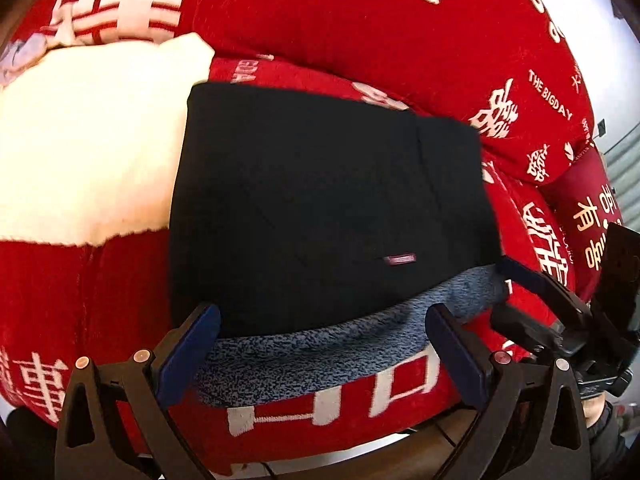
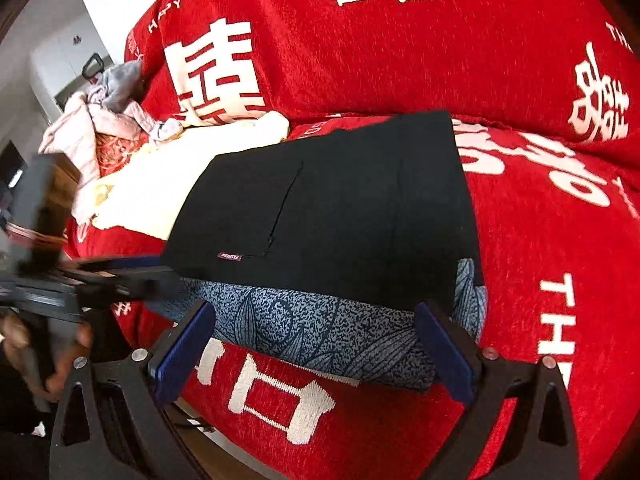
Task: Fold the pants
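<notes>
The black pants (image 1: 320,200) lie folded in a flat rectangle on the red bed cover (image 1: 400,24), on top of a blue speckled folded cloth (image 1: 320,352). A small red label (image 1: 400,259) shows near their front edge. My left gripper (image 1: 320,344) is open, its jaws wide apart just in front of the stack, holding nothing. In the right wrist view the pants (image 2: 332,200) sit on the blue cloth (image 2: 320,336), and my right gripper (image 2: 316,344) is open and empty in front of it. The left gripper (image 2: 132,276) reaches in from the left, blurred.
A cream blanket (image 1: 92,140) lies left of the pants. Pale crumpled clothes (image 2: 100,120) are heaped at the far left of the bed. Red pillows with white characters (image 2: 400,40) stand behind. The bed's front edge runs just below the grippers.
</notes>
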Available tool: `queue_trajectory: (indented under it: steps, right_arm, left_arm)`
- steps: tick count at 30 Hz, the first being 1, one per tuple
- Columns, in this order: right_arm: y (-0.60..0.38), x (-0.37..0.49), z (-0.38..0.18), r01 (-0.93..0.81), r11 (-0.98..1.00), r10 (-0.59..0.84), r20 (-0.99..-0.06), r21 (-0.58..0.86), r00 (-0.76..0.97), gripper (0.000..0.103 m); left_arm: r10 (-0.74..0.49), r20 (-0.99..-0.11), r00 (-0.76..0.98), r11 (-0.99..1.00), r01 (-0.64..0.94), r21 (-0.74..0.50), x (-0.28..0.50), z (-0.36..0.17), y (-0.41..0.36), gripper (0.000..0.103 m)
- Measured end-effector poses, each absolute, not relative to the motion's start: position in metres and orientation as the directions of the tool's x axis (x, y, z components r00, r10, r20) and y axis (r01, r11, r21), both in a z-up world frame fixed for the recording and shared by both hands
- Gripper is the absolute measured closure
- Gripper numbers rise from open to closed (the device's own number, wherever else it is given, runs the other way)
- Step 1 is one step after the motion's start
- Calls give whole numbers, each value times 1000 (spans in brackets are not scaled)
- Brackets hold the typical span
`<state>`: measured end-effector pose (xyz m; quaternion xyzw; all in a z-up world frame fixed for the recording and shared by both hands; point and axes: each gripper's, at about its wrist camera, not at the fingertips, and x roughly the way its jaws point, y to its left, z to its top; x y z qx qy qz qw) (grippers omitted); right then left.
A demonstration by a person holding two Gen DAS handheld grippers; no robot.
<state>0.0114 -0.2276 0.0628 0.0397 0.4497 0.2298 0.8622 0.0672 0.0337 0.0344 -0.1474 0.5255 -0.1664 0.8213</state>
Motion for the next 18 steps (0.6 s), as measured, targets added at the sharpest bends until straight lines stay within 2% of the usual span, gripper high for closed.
queue_trajectory:
  steps: [5,7,11,14,16,18]
  right_arm:
    - [-215,7,55,-392,901,377,-786,187,490,1]
    - [-214,7,65,-390,904,364,-794,175,487,1]
    - [-223,18,103,-357,911,387,-724,206,571,0]
    - [-221,47,121,-336,925,356,-715,178,602,0]
    - [-214,72,125,-334,925,356,-721,181,595,0]
    - [-208,94,122,-319,926,356,-742,200,569,0]
  left_arm:
    - [-389,-837,384,921,143,-363,66,39,25,0]
    - [-415,-823,389,909,134,-395,66,52,32,0]
    - [-412,-788,457,907,126,-401,82,82,41,0]
    - [-345,-796,497,929,63,-364,112,94,48,0]
    - [-259,-837,482,949,-36,-314,137,93,52,1]
    - [-241,-863,443,945,-95,-313,155,85,59,0]
